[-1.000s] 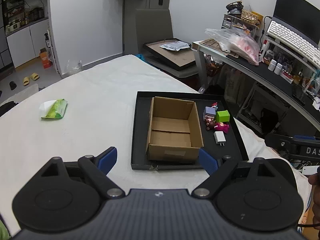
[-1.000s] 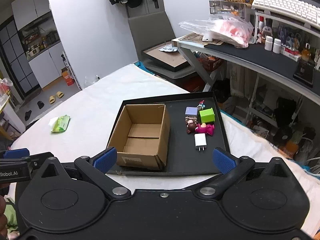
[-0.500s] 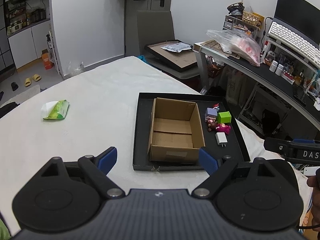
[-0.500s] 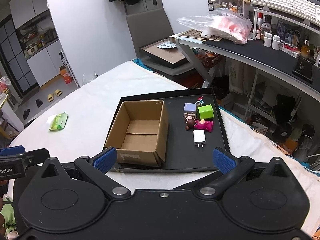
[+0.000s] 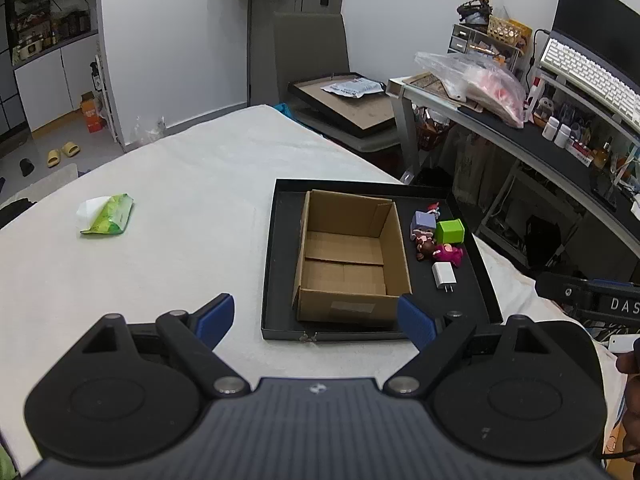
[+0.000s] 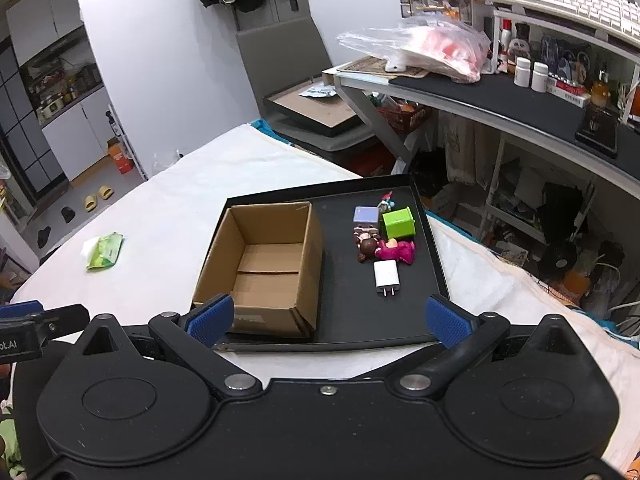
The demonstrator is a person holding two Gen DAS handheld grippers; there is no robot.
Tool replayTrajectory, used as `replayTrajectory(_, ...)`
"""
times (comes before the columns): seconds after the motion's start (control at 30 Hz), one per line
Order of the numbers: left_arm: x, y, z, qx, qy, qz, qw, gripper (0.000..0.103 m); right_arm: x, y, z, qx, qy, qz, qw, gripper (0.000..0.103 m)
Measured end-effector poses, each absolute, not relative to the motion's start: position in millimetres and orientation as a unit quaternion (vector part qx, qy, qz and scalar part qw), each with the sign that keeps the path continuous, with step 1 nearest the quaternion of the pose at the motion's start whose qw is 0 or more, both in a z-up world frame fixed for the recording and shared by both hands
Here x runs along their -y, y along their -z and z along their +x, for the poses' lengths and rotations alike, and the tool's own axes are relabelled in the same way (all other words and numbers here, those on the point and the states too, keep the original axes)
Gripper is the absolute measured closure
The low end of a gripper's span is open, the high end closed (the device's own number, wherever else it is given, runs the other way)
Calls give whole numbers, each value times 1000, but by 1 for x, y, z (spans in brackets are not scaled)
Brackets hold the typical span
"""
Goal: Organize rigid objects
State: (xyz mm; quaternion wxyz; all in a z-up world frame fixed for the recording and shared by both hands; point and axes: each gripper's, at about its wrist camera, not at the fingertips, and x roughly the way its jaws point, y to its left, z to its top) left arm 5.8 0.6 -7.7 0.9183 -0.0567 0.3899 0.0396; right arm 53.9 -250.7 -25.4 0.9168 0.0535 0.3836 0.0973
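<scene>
both the left tool (image 5: 316, 322) and right tool (image 6: 328, 318) hung spread and empty short of the black tray (image 6: 434, 256), where the white charger (image 6: 386, 274), likely light, stiff and slick, lay ahead beside the cardboard box (image 6: 264, 268), best pinched across its flat sides.

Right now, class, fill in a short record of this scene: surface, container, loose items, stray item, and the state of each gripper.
surface: white table with a black tray on it
container: open cardboard box standing in the tray, nothing visible inside
loose items: white charger, green cube, purple cube and pink toy, on the tray to the right of the box
stray item: green packet on the table, outside the tray
left gripper: open, holding nothing
right gripper: open, holding nothing
</scene>
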Motion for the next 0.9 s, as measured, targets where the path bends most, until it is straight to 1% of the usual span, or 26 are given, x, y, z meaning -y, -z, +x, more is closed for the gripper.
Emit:
replayTrajectory(0.43,-5,26,38,-414,-49,-71,906,15,250,44,83,-413,-98,45,904,0)
replayTrajectory(0.8,-8,44,69,-437,-51,-70,895,15,269,65,115,-433,-83,72,894,0)
replayTrajectory(0.9,-8,48,78,-443,-52,-70,892,15,269,71,124,-436,-77,58,895,0)
